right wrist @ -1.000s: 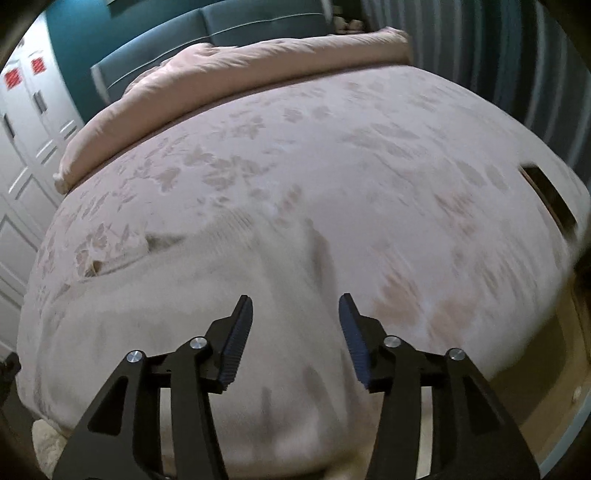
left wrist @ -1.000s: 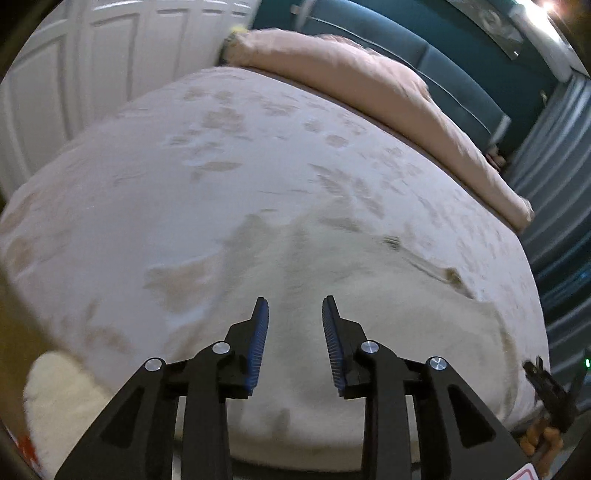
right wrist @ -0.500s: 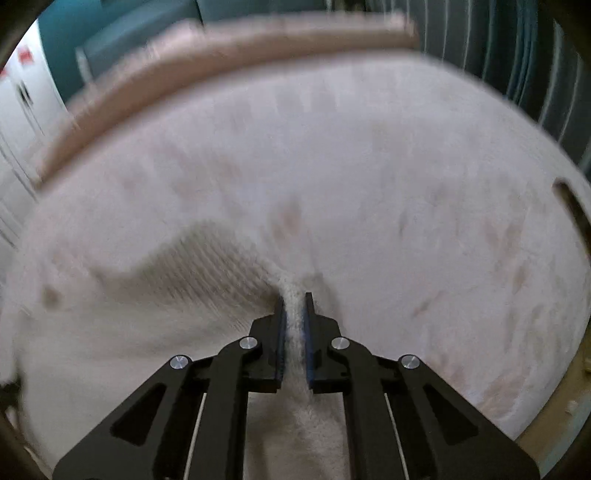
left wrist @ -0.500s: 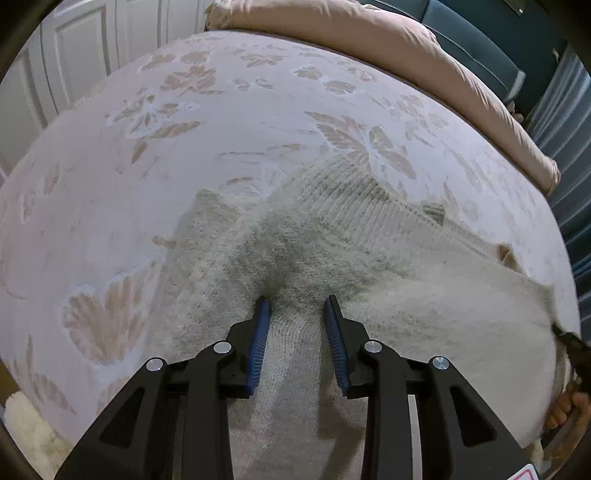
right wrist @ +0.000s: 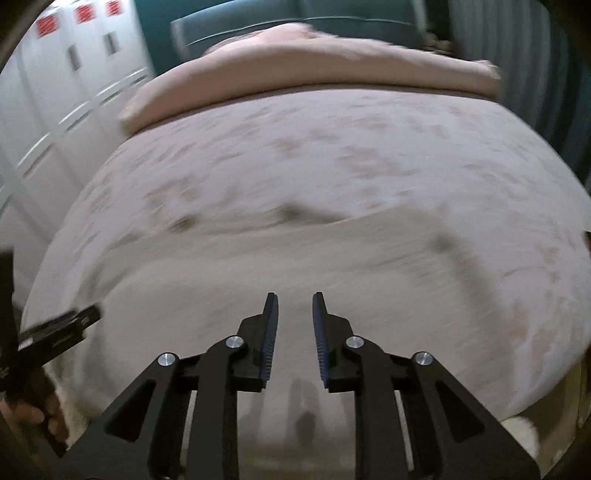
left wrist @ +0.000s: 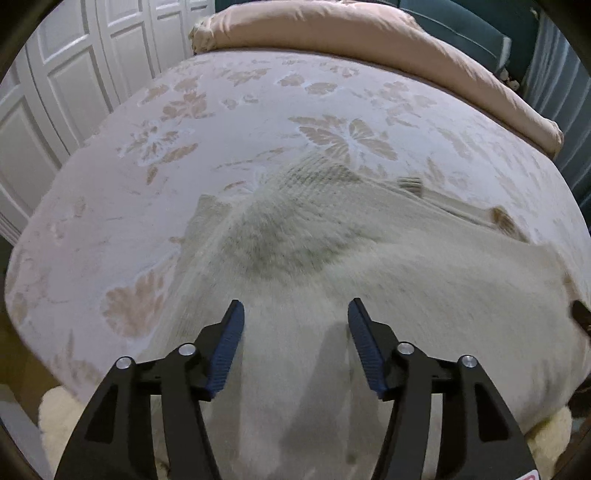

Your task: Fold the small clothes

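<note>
A cream knitted sweater (left wrist: 369, 266) lies spread on the near part of the bed, with a ribbed edge at its far side. My left gripper (left wrist: 295, 314) is wide open just above its near middle and holds nothing. In the blurred right wrist view the sweater (right wrist: 258, 266) fills the near bed. My right gripper (right wrist: 294, 306) hangs above it with the jaws a little apart and nothing between them. The left gripper's tip (right wrist: 62, 328) shows at that view's left edge.
The bed has a pale floral cover (left wrist: 258, 110) and a rolled pink duvet (left wrist: 369, 33) along its far side. White panelled doors (left wrist: 55, 92) stand to the left, a teal headboard and grey curtains (right wrist: 517, 51) beyond. A fluffy rug (left wrist: 55, 417) lies below the bed's edge.
Both grippers closed in on the sweater, the right one pinching it half a second ago. Now both have opened, the left wide, and pulled back a little; the sweater lies flatter.
</note>
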`<state>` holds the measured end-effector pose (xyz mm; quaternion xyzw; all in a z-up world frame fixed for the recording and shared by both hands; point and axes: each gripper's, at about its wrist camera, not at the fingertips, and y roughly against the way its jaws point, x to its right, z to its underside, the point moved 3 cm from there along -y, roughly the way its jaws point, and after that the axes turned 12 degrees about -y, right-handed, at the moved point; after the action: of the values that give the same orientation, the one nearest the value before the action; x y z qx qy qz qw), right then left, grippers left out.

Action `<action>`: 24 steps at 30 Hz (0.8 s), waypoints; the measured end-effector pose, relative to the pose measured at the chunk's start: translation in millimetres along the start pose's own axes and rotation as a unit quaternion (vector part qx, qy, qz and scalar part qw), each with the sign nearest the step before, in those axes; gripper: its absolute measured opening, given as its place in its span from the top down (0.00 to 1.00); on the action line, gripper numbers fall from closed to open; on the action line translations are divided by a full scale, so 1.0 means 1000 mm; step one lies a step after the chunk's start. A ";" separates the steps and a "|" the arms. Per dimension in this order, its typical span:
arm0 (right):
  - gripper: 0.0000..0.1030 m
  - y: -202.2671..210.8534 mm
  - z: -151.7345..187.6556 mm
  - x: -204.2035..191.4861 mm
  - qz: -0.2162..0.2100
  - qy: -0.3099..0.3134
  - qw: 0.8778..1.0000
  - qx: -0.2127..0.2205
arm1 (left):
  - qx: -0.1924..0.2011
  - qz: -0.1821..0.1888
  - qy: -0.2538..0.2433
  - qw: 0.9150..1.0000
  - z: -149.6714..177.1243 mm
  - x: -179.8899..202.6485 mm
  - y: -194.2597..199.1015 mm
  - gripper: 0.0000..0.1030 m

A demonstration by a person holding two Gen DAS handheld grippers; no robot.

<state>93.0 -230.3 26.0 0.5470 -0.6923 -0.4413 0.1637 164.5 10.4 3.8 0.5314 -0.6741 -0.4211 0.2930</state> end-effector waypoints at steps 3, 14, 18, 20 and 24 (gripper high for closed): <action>0.82 -0.011 0.020 -0.027 -0.027 0.003 0.999 -0.035 | 0.000 -0.027 -0.030 0.999 0.013 0.005 0.012 0.44; 0.82 -0.039 0.068 -0.047 -0.014 0.012 0.995 -0.097 | -0.031 -0.019 -0.025 0.999 0.062 -0.006 0.017 0.42; 0.79 -0.030 0.062 -0.055 -0.018 -0.001 0.995 -0.097 | -0.028 -0.020 -0.030 0.999 0.067 -0.005 0.016 0.40; 0.80 -0.027 0.053 -0.056 -0.030 -0.014 0.995 -0.091 | -0.027 -0.018 -0.030 0.999 0.068 -0.005 0.015 0.39; 0.79 -0.041 0.046 -0.055 -0.017 -0.016 0.994 -0.102 | -0.026 -0.018 -0.032 0.999 0.069 -0.003 0.014 0.38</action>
<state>105.2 -161.5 -18.0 0.5320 -0.6367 -0.5214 0.1996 100.1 32.4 -16.1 0.5223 -0.6620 -0.4603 0.2775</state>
